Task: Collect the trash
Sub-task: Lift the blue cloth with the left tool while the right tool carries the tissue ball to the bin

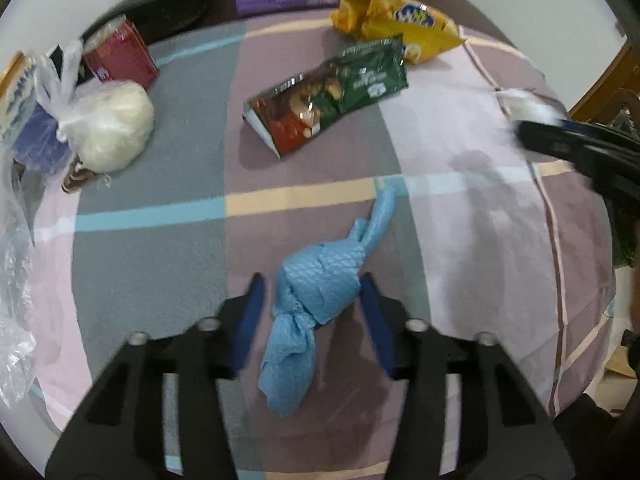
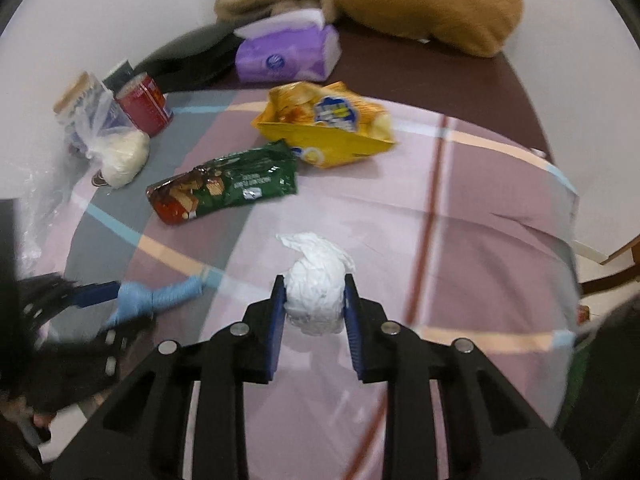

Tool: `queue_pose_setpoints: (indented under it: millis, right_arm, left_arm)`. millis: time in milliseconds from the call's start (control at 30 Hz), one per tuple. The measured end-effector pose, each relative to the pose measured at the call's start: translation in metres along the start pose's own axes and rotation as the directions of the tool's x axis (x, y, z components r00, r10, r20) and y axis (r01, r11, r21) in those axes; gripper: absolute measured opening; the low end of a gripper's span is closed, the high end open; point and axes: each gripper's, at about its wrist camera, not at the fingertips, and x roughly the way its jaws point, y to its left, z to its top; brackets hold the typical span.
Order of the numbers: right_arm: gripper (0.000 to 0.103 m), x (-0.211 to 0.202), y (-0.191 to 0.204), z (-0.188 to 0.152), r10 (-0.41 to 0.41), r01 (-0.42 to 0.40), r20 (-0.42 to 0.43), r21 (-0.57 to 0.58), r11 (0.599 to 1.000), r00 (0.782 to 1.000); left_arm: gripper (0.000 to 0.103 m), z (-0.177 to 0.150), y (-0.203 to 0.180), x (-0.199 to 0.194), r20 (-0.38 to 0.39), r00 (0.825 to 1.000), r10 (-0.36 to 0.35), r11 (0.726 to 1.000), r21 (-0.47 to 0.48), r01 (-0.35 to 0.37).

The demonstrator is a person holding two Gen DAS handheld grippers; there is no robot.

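A twisted blue paper wad [image 1: 316,292] lies on the checked bedsheet between the fingers of my left gripper [image 1: 312,286]; the jaws stand around it with a gap on the left side. It also shows in the right wrist view [image 2: 152,300]. My right gripper [image 2: 314,290] is shut on a crumpled white paper ball [image 2: 318,284], and both pads touch it. The right gripper also shows at the right edge of the left wrist view [image 1: 536,128]. A green and red wafer wrapper [image 1: 324,100] [image 2: 228,188] and a yellow chip bag [image 1: 404,24] [image 2: 328,128] lie farther back.
A purple tissue pack [image 2: 288,52], a red box [image 2: 146,104], a knotted plastic bag with white contents [image 1: 108,124] and a brown plush toy [image 2: 424,4] sit at the back and left. A clear plastic bag [image 1: 12,288] hangs at the left edge.
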Motion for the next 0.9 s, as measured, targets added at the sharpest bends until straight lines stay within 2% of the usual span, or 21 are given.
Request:
queue_pose_setpoints:
  millis: [100,167,300,467,533,633,700,900]
  right_arm:
    - [0.028,-0.017,-0.013,-0.015,0.002,-0.001,-0.012,0.035,0.999,1.0]
    - [0.028,-0.031,-0.018,-0.024,-0.029,0.029,-0.005,0.04,0.999,1.0]
    - [0.028,-0.056,-0.022,-0.038,-0.101,0.1,0.035,0.027,0.995,0.994]
    - [0.028,-0.085,-0.036,-0.055,-0.121,0.116,0.076,0.068,0.991,0.99]
    - [0.028,-0.095,-0.043,-0.06,-0.121,0.113,0.088,0.091,0.99,0.989]
    - [0.028,-0.111,-0.051,-0.067,-0.143,0.131,0.115,0.107,0.986,0.983]
    - [0.028,-0.116,-0.055,-0.07,-0.151,0.138,0.117,0.111,0.984,0.982]
    - [0.028,-0.113,-0.067,-0.087,-0.159,0.146,0.088,0.141,0.979,0.983]
  left_arm:
    - [0.035,-0.001,-0.007,-0.001,0.002,0.999,0.034,0.999,0.027,-0.034]
    - [0.034,-0.003,-0.013,-0.008,0.012,0.999,0.045,0.998,0.033,-0.046]
    - [0.034,-0.001,-0.033,-0.038,0.097,0.992,0.082,0.995,0.048,-0.087]
    - [0.034,0.001,-0.064,-0.092,0.267,0.958,0.105,0.991,0.056,-0.124]
    - [0.034,0.0,-0.077,-0.111,0.32,0.942,0.101,0.99,0.058,-0.126]
    - [0.034,-0.002,-0.096,-0.132,0.366,0.928,0.075,0.99,0.084,-0.114]
    - [0.034,0.001,-0.111,-0.135,0.364,0.929,0.068,0.988,0.108,-0.114]
    - [0.034,-0.001,-0.135,-0.122,0.299,0.954,0.025,0.984,0.16,-0.076]
